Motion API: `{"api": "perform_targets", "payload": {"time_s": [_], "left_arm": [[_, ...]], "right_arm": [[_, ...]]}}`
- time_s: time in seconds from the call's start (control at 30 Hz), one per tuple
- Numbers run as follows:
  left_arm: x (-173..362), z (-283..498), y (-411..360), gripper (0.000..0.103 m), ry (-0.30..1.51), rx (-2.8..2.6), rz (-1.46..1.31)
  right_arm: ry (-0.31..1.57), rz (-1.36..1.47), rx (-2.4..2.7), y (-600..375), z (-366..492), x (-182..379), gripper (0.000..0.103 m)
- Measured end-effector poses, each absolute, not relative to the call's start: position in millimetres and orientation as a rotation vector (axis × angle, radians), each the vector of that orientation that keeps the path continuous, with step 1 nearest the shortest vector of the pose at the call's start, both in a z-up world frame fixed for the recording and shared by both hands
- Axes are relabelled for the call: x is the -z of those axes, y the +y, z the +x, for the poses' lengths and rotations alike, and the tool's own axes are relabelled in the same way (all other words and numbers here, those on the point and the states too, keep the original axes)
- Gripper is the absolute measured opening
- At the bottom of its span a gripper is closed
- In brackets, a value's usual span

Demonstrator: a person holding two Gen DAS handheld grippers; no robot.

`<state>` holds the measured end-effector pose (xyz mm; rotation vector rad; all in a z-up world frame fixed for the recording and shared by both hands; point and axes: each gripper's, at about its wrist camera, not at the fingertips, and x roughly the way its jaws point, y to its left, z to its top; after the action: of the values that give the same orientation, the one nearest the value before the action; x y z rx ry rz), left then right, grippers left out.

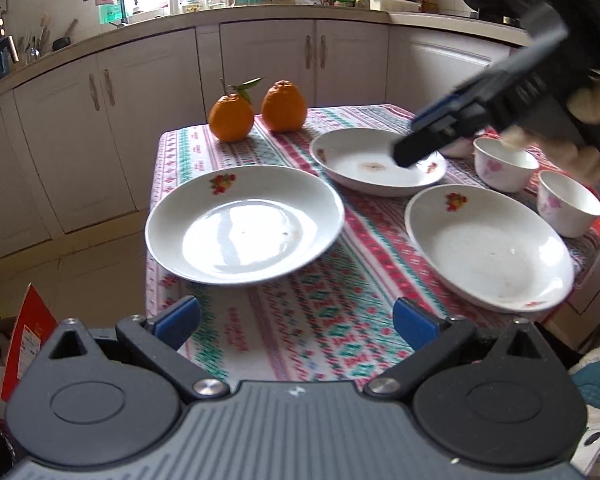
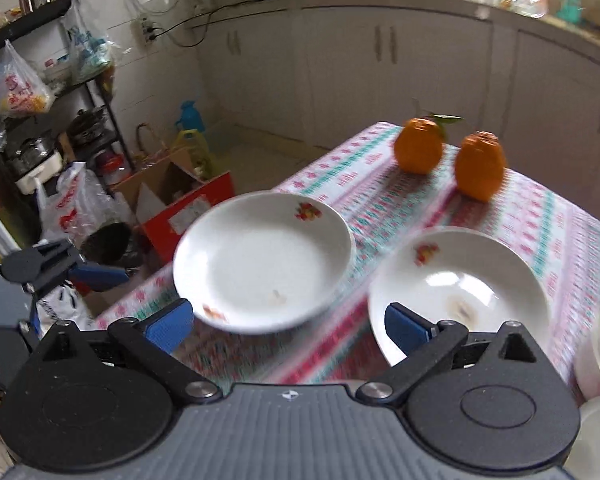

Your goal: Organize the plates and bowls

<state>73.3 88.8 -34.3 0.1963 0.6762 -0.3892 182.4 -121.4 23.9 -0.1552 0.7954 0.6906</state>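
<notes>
Both grippers were wide open, holding nothing. Left gripper [image 1: 296,322] hung near the front plate [image 1: 244,224]. Right gripper [image 2: 288,326] hovered over the stained plate [image 2: 460,292].

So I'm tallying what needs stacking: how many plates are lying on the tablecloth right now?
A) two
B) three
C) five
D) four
B: the left wrist view shows three white plates lying apart on the patterned tablecloth: one at the near left, one at the near right, and one farther back.
</notes>
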Motion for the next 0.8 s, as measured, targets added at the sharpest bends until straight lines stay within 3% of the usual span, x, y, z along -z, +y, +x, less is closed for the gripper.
{"api": "perform_targets", "payload": {"time_s": [0.4, 0.8], "left_arm": [[28.5, 48.4, 48.6, 0.102, 0.650, 0.484, 0.221], [25.5, 41.7, 26.6, 0.102, 0.644, 0.514, 0.179]], "right_arm": [[0.690, -0.221, -0.509, -174.0, 83.8, -8.7, 0.103], [0.754, -0.153, -0.452, -206.9, 38.6, 20.0, 0.103]]}}
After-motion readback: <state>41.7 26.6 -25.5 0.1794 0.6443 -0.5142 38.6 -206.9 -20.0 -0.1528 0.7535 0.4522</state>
